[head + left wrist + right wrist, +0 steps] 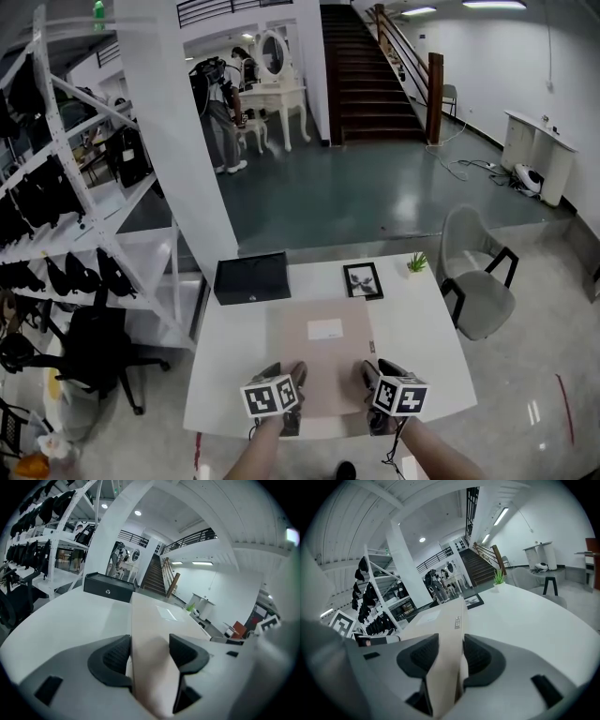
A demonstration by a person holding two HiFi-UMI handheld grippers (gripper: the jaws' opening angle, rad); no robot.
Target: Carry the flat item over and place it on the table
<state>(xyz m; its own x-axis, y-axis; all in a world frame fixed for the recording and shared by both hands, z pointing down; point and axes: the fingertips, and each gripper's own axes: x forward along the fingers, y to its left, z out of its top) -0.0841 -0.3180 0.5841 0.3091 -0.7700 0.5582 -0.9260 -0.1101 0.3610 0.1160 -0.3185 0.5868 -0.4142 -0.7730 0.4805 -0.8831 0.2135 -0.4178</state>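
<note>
A flat tan cardboard parcel (pixel 326 354) with a white label lies over the middle of the white table (pixel 417 328). My left gripper (pixel 291 389) is shut on the parcel's near left edge, and the tan board (pixel 150 658) runs between its dark pads. My right gripper (pixel 370 392) is shut on the near right edge, with the board (pixel 449 653) pinched between its pads. Whether the parcel rests on the table or hangs just above it, I cannot tell.
A black box (pixel 251 277) sits at the table's far left, a framed picture (pixel 363 280) and a small green plant (pixel 417 262) at the far right. A grey chair (pixel 478 281) stands right of the table, white shelving (pixel 84 216) with dark bags to the left. A person (pixel 220 112) stands far back.
</note>
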